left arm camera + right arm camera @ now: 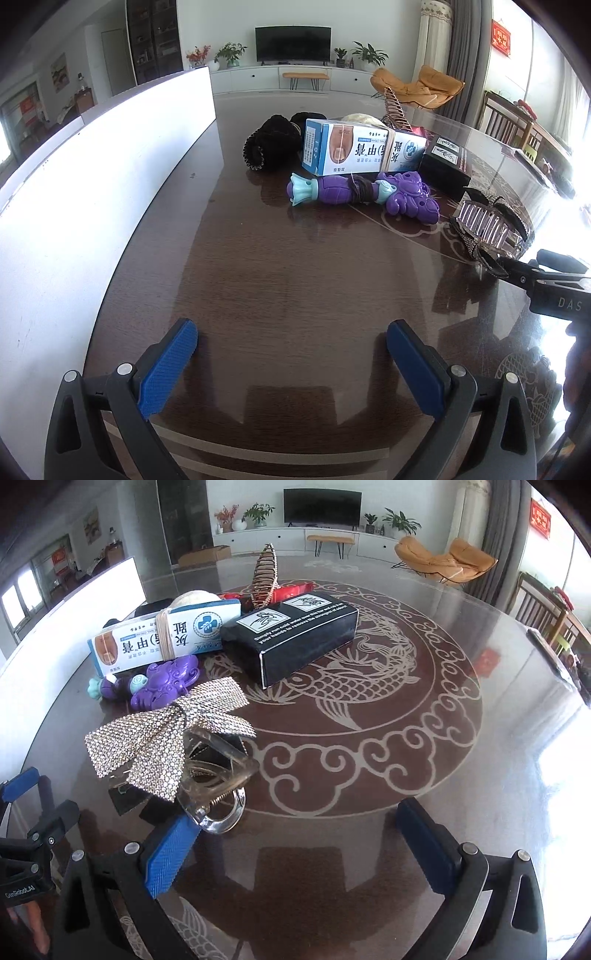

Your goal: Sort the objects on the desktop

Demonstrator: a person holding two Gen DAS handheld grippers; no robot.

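A clutter of small objects lies on the dark glass-topped table (295, 280). A purple and teal toy (354, 190) lies in front of a blue-and-white medicine box (354, 149), with a black box (445, 162) to the right and a black scrunchie (271, 142) to the left. A rhinestone-bow hair claw (173, 738) lies just ahead of my right gripper (295, 845), whose left pad (170, 853) sits beside the claw's clear handle. My right gripper is open. My left gripper (291, 362) is open and empty over bare table.
A long white box (92, 192) runs along the table's left side. A brown spiral hair clip (266, 574) stands behind the black box (295, 635). The table's centre bears a fish pattern (351, 686). Chairs stand at the far right.
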